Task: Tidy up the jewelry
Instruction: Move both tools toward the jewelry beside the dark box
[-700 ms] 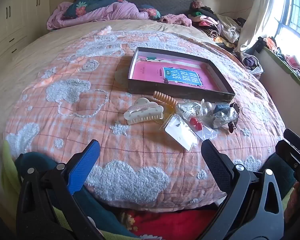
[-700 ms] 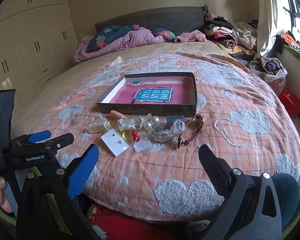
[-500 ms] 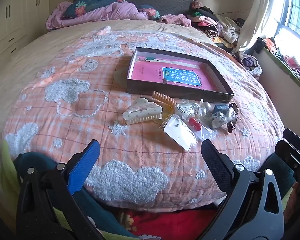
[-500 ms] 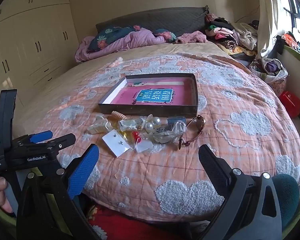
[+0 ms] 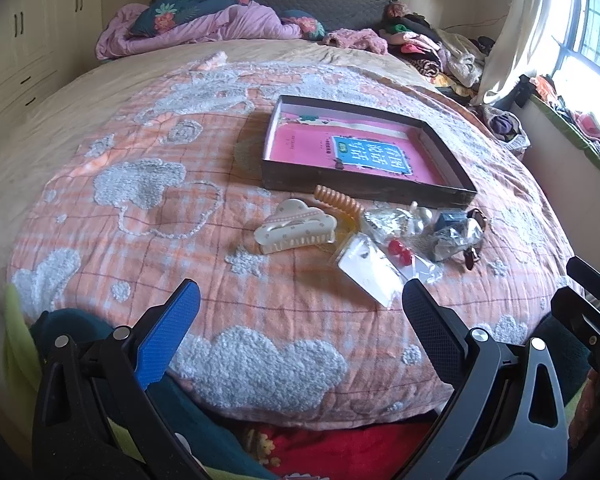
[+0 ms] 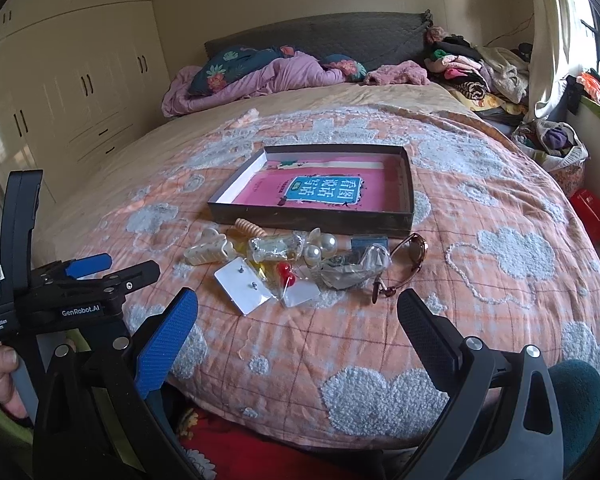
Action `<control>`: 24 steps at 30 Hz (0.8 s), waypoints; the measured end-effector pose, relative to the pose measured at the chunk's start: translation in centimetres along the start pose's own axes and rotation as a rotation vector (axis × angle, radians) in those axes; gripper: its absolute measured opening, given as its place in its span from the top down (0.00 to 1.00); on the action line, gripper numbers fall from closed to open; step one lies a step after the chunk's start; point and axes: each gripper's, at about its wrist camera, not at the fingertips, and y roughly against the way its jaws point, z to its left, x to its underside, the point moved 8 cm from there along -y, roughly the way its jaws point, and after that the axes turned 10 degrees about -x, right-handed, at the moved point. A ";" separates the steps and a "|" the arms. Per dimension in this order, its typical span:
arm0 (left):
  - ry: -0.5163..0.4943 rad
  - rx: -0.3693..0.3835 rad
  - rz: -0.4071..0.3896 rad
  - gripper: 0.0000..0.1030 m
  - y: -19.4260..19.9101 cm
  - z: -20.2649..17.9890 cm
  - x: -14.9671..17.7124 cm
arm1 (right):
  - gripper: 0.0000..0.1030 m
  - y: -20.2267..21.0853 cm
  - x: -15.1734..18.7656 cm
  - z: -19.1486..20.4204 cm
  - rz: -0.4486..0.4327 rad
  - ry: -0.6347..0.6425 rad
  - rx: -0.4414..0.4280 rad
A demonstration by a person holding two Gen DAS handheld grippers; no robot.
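Observation:
A dark shallow box (image 5: 364, 194) (image 6: 316, 216) with a pink book inside lies on the bed. In front of it lie a cream hair claw (image 5: 296, 228) (image 6: 208, 250), an orange coil hair tie (image 5: 336, 200) (image 6: 250, 227), a white earring card (image 5: 370, 270) (image 6: 242, 286), red bead earrings (image 5: 400, 249) (image 6: 285, 271), pearls (image 6: 322, 249), clear bags (image 5: 456, 236) (image 6: 352, 270) and brown sunglasses (image 6: 404, 266). My left gripper (image 5: 298, 320) and my right gripper (image 6: 298, 326) are open and empty, short of the pile at the bed's near edge.
The bed has an orange quilt with grey cloud patches (image 5: 256, 360). Pillows and a purple duvet (image 6: 260, 72) lie at the headboard, clothes piles (image 6: 472, 68) at the back right. Wardrobes (image 6: 60, 88) stand on the left. A red item (image 6: 592, 214) sits on the floor at right.
Both grippers have edged slightly toward the pile; the items look a little nearer. Nothing was grasped or moved.

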 end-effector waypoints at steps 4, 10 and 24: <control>0.008 -0.013 0.003 0.08 -0.9 1.1 -0.2 | 0.04 -0.9 -0.1 0.0 0.016 0.006 -0.013; 0.006 -0.056 0.029 0.08 -2.7 2.6 -0.6 | 0.04 -2.1 -0.7 -0.6 0.029 0.009 -0.019; 0.001 -0.041 0.134 0.08 -8.4 1.4 -2.0 | 0.04 -5.0 -2.2 -4.7 0.066 -0.025 0.032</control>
